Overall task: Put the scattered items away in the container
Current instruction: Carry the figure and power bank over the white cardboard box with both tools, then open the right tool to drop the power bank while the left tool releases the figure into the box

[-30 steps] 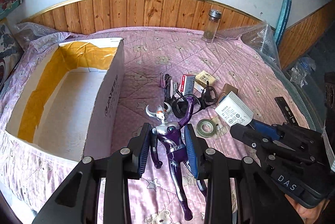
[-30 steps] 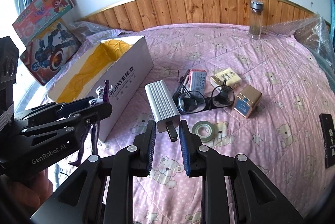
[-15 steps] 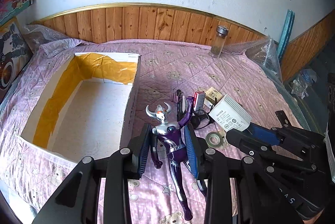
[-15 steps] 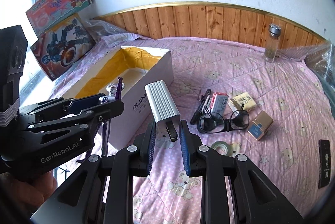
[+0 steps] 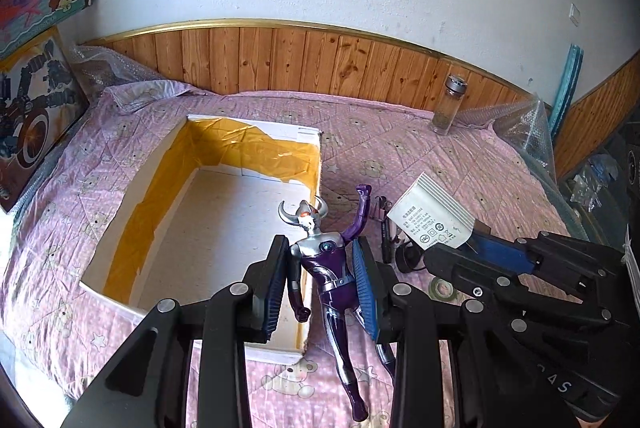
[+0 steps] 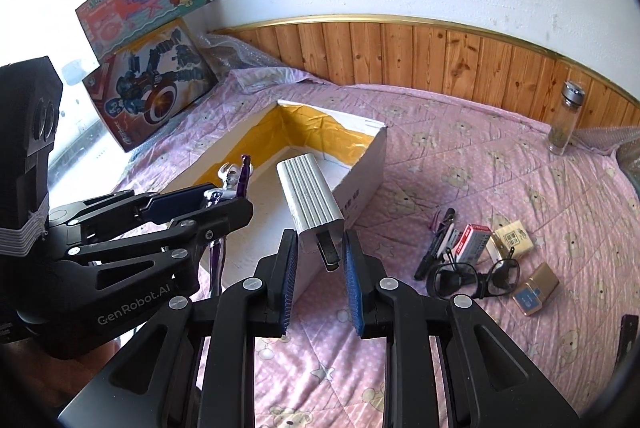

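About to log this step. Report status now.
Left tool shut on figure, at box rim. Right tool shut on charger, beside box. Path clear; glasses on bed.

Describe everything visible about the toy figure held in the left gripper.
The toy figure is a glossy, plastic-looking humanoid with a purple and silver body, a silver head bearing two curved horns, reddish eyes and a round teal gem on the chest. One purple arm is raised with a clenched fist; the other hangs down. The left gripper clamps its torso between blue-padded fingers, legs trailing toward the camera. It is held in the air above the near corner of the white cardboard box, touching nothing else visible.
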Action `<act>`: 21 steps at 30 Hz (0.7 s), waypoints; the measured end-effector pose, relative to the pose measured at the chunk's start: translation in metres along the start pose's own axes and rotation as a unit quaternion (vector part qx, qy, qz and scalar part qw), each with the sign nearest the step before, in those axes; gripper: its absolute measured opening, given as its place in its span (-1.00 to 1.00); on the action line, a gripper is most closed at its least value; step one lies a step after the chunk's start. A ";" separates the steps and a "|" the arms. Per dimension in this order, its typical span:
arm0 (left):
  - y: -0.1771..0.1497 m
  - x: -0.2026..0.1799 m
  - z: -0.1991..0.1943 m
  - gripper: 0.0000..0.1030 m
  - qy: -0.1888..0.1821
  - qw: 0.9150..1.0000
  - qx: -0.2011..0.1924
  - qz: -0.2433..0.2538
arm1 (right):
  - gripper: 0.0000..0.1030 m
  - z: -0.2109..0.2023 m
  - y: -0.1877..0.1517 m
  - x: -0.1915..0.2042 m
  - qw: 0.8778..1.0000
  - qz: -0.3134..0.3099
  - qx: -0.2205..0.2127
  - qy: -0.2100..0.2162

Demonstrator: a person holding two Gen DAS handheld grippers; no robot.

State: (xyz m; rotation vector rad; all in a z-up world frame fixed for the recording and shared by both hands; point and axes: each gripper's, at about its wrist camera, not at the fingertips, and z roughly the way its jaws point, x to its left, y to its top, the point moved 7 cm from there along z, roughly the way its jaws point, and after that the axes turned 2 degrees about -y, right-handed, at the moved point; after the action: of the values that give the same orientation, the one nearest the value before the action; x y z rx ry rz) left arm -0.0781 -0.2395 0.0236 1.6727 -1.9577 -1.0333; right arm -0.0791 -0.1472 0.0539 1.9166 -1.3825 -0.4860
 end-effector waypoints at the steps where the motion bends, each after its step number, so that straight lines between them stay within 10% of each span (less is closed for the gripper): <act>1: 0.002 0.004 0.000 -0.35 0.002 1.000 0.000 -0.003 | -0.54 0.003 0.002 0.003 1.000 -0.003 0.002 0.002; 21: 0.050 0.093 0.049 -0.35 0.006 0.997 0.038 -0.070 | -0.53 0.091 0.067 0.024 0.998 -0.029 0.045 0.035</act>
State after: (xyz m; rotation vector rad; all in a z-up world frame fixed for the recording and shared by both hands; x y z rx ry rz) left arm -0.1676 -0.3127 0.0106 1.8766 -1.9170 -1.0059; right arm -0.1750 -0.2106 0.0445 2.0316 -1.3274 -0.3873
